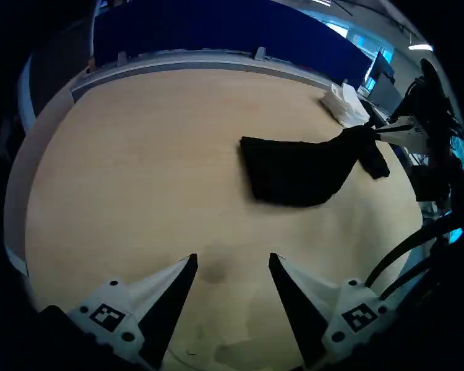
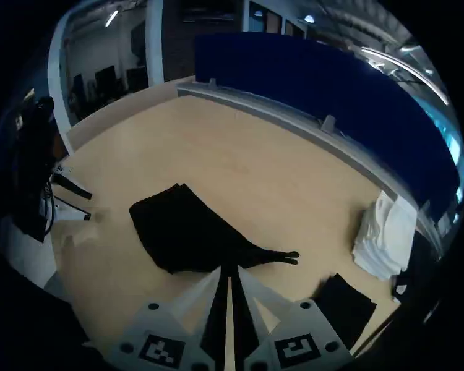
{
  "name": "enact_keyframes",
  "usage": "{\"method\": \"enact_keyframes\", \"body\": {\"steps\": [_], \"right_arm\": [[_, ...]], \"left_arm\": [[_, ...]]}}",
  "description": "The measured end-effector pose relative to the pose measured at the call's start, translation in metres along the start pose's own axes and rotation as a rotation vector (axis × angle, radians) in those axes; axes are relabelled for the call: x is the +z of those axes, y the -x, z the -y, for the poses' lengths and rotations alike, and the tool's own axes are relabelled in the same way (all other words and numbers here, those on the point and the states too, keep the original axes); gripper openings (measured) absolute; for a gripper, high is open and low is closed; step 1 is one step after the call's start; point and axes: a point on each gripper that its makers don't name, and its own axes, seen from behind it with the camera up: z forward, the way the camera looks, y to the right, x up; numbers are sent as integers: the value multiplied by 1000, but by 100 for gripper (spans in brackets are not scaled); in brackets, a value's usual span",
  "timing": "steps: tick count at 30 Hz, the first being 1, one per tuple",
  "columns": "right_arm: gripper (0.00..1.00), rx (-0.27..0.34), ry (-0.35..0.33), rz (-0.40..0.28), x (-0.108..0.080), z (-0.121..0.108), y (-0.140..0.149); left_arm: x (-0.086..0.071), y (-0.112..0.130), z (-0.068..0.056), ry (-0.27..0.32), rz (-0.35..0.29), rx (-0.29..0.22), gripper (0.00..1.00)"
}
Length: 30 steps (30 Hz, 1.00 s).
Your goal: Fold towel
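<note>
A black towel (image 1: 300, 170) lies on the light wooden table (image 1: 139, 154), right of centre in the left gripper view. Its right corner is drawn up off the table into my right gripper (image 1: 386, 131). In the right gripper view the fingers of my right gripper (image 2: 230, 269) stand together, pinching the towel (image 2: 182, 232) at its near edge, from which a narrow tail runs right. My left gripper (image 1: 232, 258) hangs open over bare table, well short of the towel. It appears again, open, as my left gripper (image 2: 86, 206) at the left table edge.
A stack of folded white towels (image 1: 346, 102) sits at the table's far right edge, seen as white towels (image 2: 383, 238) too. A second dark cloth (image 2: 343, 306) lies near them. A blue partition (image 2: 331, 86) runs behind the table. Office desks and monitors stand beyond.
</note>
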Motion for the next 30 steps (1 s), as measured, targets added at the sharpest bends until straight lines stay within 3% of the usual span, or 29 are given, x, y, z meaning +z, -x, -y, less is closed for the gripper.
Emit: {"method": "enact_keyframes", "body": {"steps": [11,18,24,30], "right_arm": [[4,-129,-64,3,19,27,-32],[4,-213,-139,-2,38,62,-49],[4,-227,-247,-12,69,110,-56],[4,-186,-354,26,112,158,-35]], "left_arm": [[-3,2,-2,5,-6,-9,85],[-6,5,-1,1,-12,-12,85],[-7,7,-3,-2,-19,-20,85],[-7,7,-9,2,-29,-37,85]]}}
